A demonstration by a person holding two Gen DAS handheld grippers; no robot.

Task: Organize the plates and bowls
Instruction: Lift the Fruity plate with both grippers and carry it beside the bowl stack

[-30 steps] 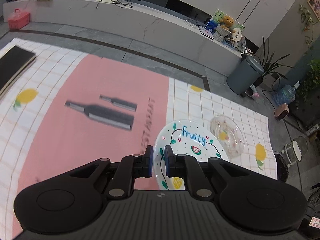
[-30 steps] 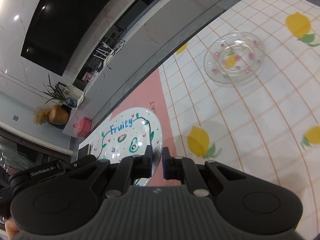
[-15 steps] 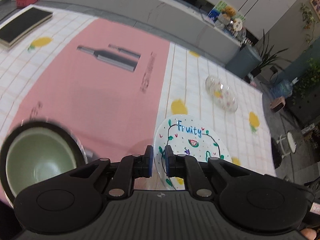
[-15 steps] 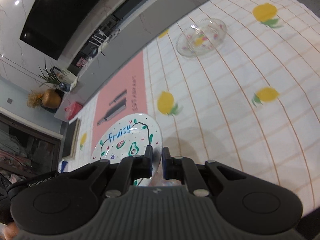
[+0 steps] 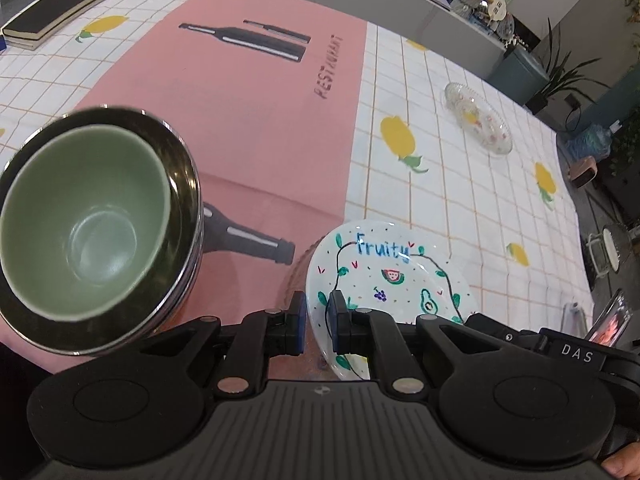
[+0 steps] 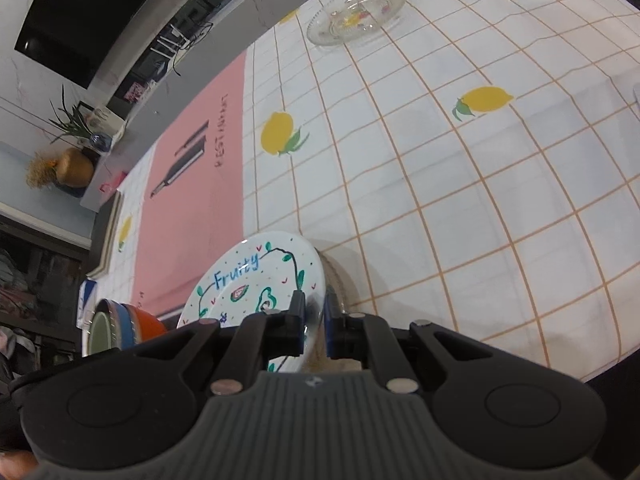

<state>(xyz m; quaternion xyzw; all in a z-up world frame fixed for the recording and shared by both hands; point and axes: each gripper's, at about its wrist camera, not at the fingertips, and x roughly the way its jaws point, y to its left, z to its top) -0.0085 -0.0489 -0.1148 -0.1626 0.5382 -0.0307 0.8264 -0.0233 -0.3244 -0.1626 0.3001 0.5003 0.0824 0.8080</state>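
Both grippers hold the white "Fruity" plate (image 5: 394, 276) by its rim, above the table. My left gripper (image 5: 318, 322) is shut on its left edge; my right gripper (image 6: 314, 322) is shut on its right edge, with the plate (image 6: 248, 276) tilted. A green bowl (image 5: 80, 220) sits nested in a dark metal bowl (image 5: 182, 184) at near left. In the right wrist view this stack (image 6: 120, 326) shows blue and orange bowls under it. A clear glass plate (image 5: 478, 118) lies at far right on the cloth and shows in the right wrist view (image 6: 356, 12).
A lemon-print checked cloth (image 6: 440, 168) with a pink centre panel (image 5: 240, 112) covers the table. A black notebook (image 5: 60, 4) lies at far left. A phone on a stand (image 5: 610, 320) is at the right edge.
Both grippers have pulled back toward the near edge with the Fruity plate. The bowl stack has come into view at left; the glass plate is farther away.
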